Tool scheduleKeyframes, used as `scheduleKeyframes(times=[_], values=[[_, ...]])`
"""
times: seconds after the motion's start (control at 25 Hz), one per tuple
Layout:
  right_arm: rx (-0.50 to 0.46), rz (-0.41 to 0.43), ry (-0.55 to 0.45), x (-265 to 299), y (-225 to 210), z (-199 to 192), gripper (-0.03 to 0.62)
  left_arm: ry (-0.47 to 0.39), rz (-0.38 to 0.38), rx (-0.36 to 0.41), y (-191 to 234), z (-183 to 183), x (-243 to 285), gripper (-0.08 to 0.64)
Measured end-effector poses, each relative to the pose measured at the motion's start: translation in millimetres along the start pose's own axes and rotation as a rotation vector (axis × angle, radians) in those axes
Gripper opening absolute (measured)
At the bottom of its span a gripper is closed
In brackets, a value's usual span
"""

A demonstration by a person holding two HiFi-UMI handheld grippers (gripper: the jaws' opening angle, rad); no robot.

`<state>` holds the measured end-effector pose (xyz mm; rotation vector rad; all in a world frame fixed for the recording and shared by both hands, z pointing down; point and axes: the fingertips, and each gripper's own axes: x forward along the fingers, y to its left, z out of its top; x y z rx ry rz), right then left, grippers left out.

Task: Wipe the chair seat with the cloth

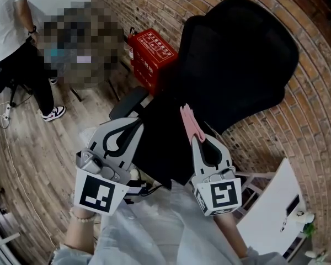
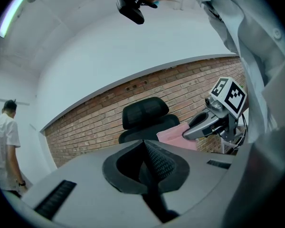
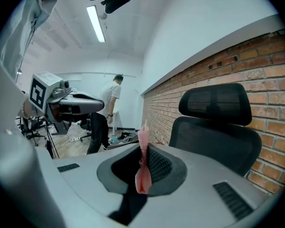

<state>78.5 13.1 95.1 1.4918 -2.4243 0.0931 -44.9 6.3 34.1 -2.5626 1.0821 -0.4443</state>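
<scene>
Cloth (image 3: pixel 143 170): pink, gripped between the right gripper's (image 1: pixel 197 139) jaws. A strip sticks out past the tips, its long axis in line with the jaws.
Right gripper: clenched on the cloth, held above the seat's (image 1: pixel 163 148) near right part.
Left gripper (image 1: pixel 133 125): jaws pressed together with nothing between them, at the seat's left side.
Seat: black, lying ahead of and below both grippers, with the backrest (image 1: pixel 237 65) beyond it.
Nearer arm: the right, and it carries the cloth.
Next move, as I judge it: tip the right gripper forward and down until the cloth meets the seat.
</scene>
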Motion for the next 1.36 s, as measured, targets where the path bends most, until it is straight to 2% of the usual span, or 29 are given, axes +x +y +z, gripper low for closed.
scheduleKeyframes(times=[1.36], values=[[-0.012, 0.030, 0.073, -0.3, 6.8, -24.7, 0.055, 0.013, 0.003, -0.025, -5.1, -7.5, 0.0, 0.018]])
